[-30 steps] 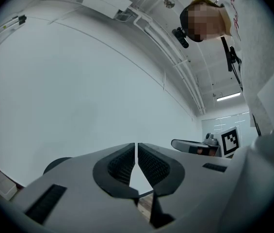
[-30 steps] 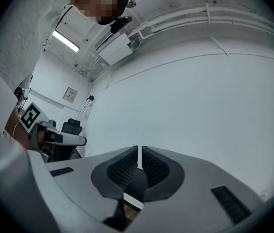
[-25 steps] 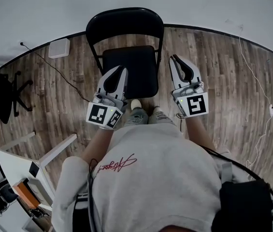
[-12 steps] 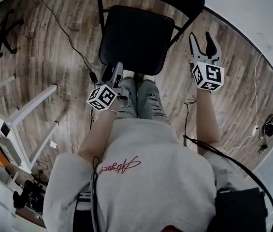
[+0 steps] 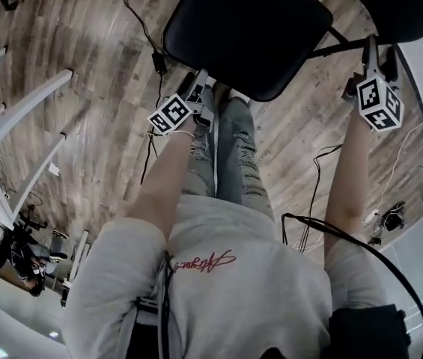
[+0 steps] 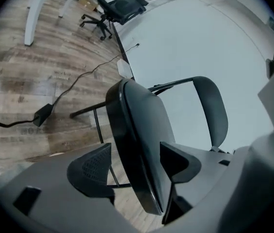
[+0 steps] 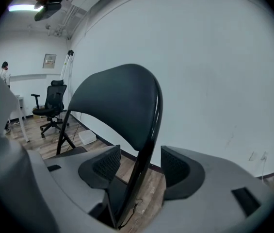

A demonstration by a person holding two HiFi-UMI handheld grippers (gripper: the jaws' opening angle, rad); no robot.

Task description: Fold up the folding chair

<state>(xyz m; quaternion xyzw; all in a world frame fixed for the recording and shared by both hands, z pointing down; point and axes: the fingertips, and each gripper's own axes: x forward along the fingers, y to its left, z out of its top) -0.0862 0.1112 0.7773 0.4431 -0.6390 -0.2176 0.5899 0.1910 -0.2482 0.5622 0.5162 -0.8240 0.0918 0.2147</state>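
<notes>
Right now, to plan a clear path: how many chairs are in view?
2. The black folding chair stands right before the person; a wheeled office chair stands farther off across the floor. Others may be hidden.

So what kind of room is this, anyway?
Most likely an office or workroom rather than a home: a wheeled office chair stands by a bare white wall, white table legs show at the side, and a power cable trails over the wood floor.
</notes>
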